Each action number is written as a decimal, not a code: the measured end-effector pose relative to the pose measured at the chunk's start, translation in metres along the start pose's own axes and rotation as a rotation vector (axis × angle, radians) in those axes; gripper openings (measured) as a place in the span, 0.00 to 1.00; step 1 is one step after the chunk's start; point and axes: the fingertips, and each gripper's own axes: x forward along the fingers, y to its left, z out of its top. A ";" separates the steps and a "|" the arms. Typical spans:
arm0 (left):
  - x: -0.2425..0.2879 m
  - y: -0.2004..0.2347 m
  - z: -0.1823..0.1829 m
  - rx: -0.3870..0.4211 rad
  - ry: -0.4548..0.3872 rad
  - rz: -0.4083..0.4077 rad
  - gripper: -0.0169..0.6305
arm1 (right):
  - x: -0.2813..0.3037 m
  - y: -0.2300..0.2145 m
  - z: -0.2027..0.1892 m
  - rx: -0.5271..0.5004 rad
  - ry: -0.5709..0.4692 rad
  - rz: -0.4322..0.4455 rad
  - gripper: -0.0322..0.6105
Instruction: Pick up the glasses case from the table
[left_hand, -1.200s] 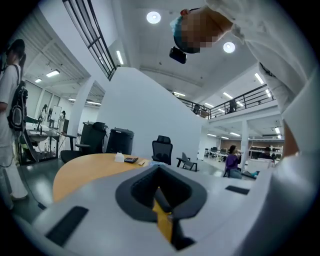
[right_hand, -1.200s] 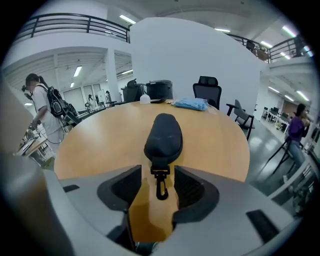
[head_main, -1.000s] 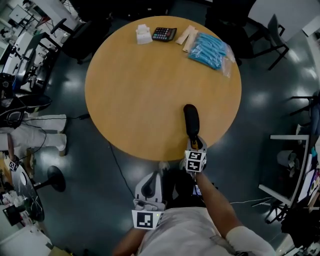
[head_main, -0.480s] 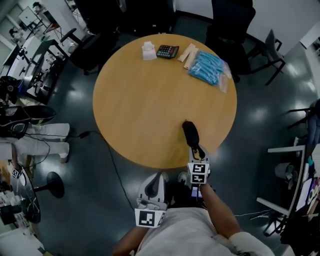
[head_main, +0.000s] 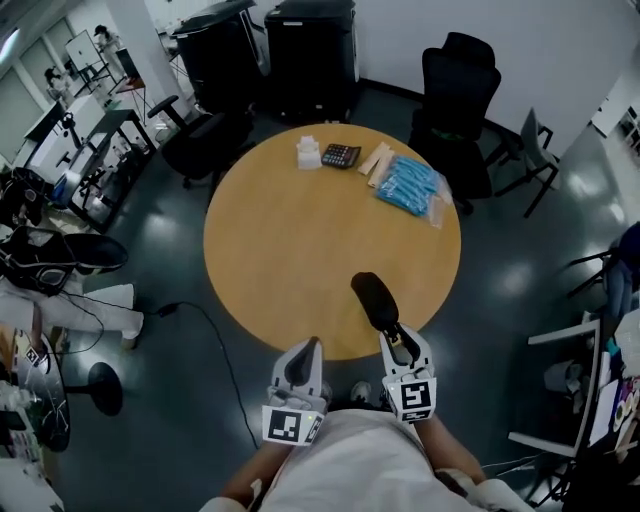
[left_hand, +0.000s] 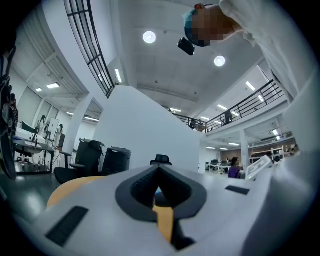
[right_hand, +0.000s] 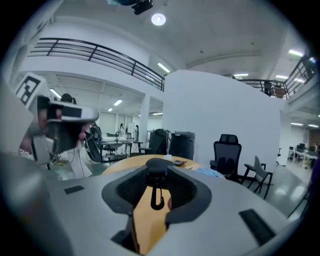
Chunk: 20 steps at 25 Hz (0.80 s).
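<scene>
- The case (head_main: 374, 299), black and oblong, is in our right gripper (head_main: 394, 334), which is clamped on its near end.
- It is held off the table (head_main: 290, 235), over the near edge.
- Our left gripper (head_main: 311, 347) is beside it, jaws narrowed together on nothing.
- At the table's far edge are a calculator (head_main: 341, 155) and a blue bag (head_main: 409, 186).

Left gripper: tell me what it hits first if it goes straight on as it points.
Likely nothing close: the left gripper points level above the table, so its way looks free across it. The black chair beyond stands in line, though depth is unclear.
</scene>
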 end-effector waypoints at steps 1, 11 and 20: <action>0.002 0.000 0.003 -0.002 -0.006 0.001 0.03 | -0.008 0.002 0.013 0.001 -0.022 0.008 0.25; 0.012 -0.022 0.001 -0.017 -0.005 -0.061 0.03 | -0.034 0.009 0.064 0.012 -0.141 0.039 0.25; 0.005 -0.022 -0.005 -0.017 0.007 -0.049 0.04 | -0.036 0.010 0.068 0.039 -0.178 0.040 0.25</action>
